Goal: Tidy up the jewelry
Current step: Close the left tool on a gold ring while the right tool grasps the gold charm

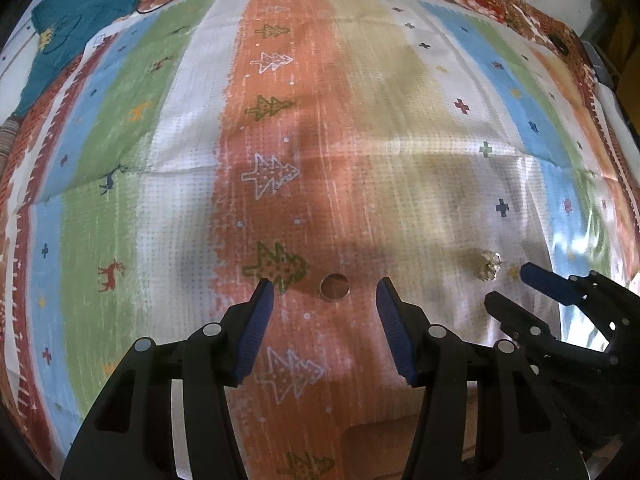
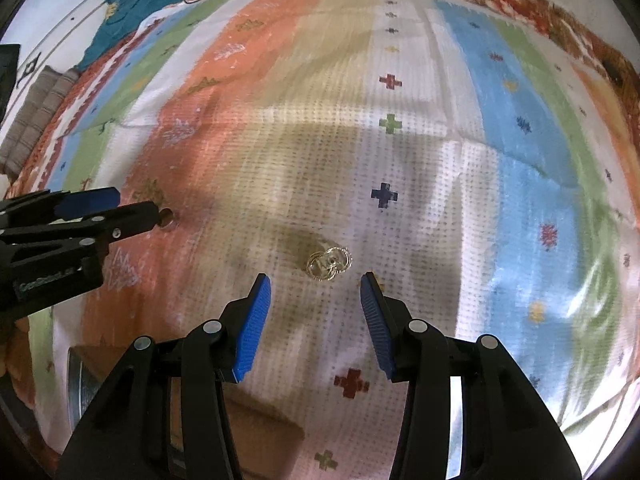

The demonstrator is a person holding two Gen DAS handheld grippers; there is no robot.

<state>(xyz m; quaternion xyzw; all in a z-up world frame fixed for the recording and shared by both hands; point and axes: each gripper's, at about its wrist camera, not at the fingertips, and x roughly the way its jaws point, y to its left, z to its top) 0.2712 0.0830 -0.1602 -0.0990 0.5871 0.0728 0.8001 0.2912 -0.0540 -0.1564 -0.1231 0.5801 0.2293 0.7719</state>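
Note:
A plain gold ring (image 1: 335, 287) lies flat on the orange stripe of the patterned cloth, right between and just ahead of the tips of my open left gripper (image 1: 326, 294). A small heap of gold jewelry (image 2: 329, 263) lies on the white stripe, just ahead of my open right gripper (image 2: 316, 290). The heap also shows in the left wrist view (image 1: 487, 266), with the right gripper (image 1: 516, 288) beside it. The left gripper (image 2: 132, 206) shows at the left of the right wrist view, partly hiding the ring (image 2: 166, 216). Both grippers are empty.
The striped cloth (image 1: 180, 160) with trees, deer and crosses covers the surface. A teal garment (image 1: 80, 20) lies at the far left. A folded grey cloth (image 2: 36, 116) sits at the left edge. A brown box edge (image 2: 264, 432) shows near the bottom.

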